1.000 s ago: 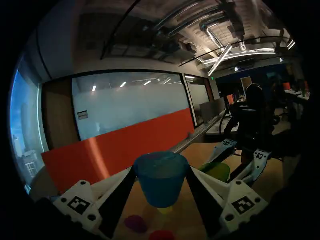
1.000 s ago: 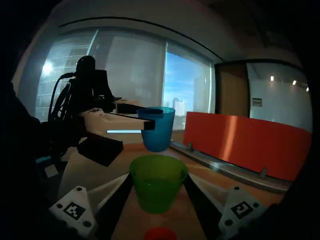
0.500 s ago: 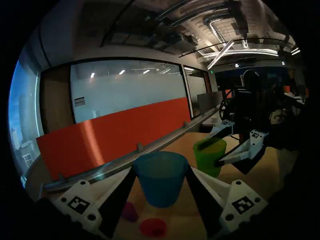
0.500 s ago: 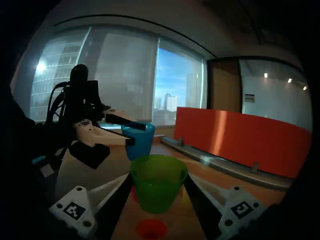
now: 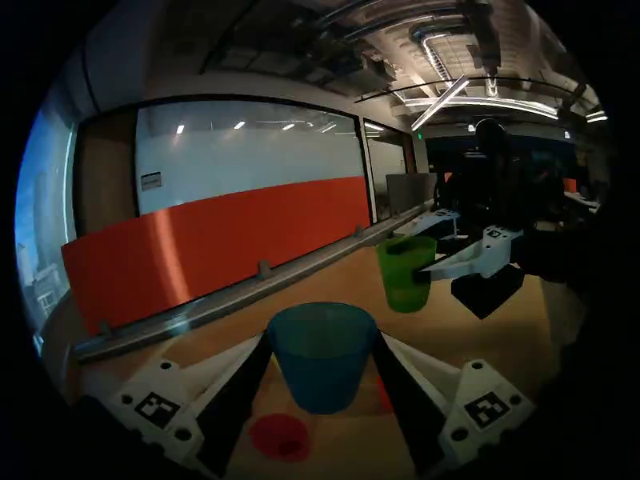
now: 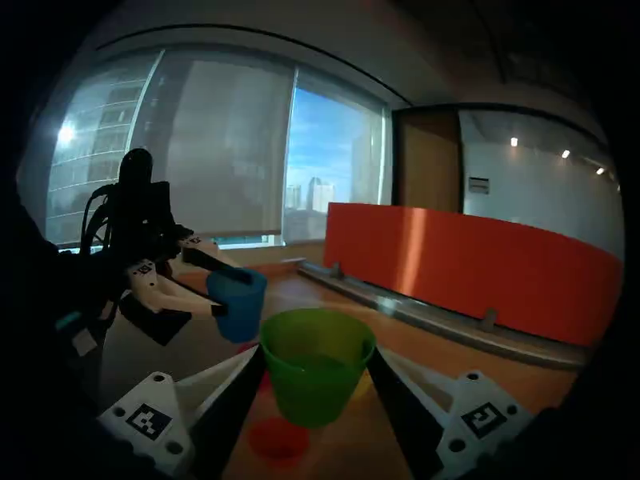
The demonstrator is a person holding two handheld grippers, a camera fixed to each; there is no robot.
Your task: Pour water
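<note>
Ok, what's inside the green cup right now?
The green cup, held in the right hand-held gripper, shows a darker band low inside its far wall, probably water. Its near wall covers the bottom, so how much is in there can't be seen.

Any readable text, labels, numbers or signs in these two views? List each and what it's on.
Nothing can be read as words or numbers.
Notice on the glass wall: too small and blurred to read.
Square markers on the left gripper and right gripper: black-and-white patterns, no words.
Blue cup and green cup: no print visible.
</note>
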